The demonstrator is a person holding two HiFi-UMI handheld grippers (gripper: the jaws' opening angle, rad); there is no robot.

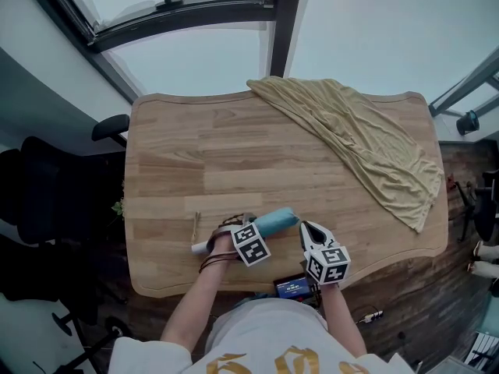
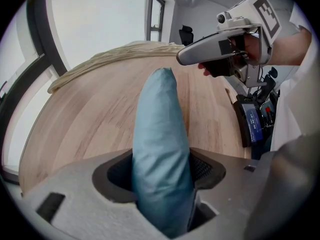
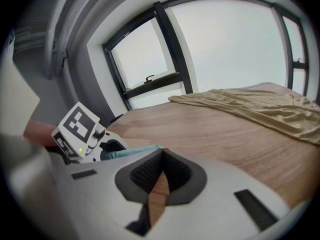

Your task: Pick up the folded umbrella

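**Umbrella clamped in the left jaws, lift not yet evident**

Low in the centre of the head view, the folded umbrella (image 1: 277, 221) is close to the near edge of the table (image 1: 234, 154). Its long axis slants from a pale handle end at lower left up to the blue tip at right. The left gripper (image 1: 246, 235) sits over its middle.

In the left gripper view, the jaws are clenched on the blue fabric. The umbrella fills the gap between them and runs on forward, away from the camera. Its length therefore points much the same way as the jaws rather than across them. Whether it has cleared the wood cannot be told.

The right gripper (image 1: 310, 234) hovers just right of the blue tip, apart from it. Its own view shows the jaws nearly together, with only a sliver of table between them and nothing gripped. A beige cloth (image 1: 359, 139) drapes the upper right, well apart.

The lift looks like the left gripper's job alone, as a straight rise. With so much length ahead of the pinch, the tip may droop or swivel.
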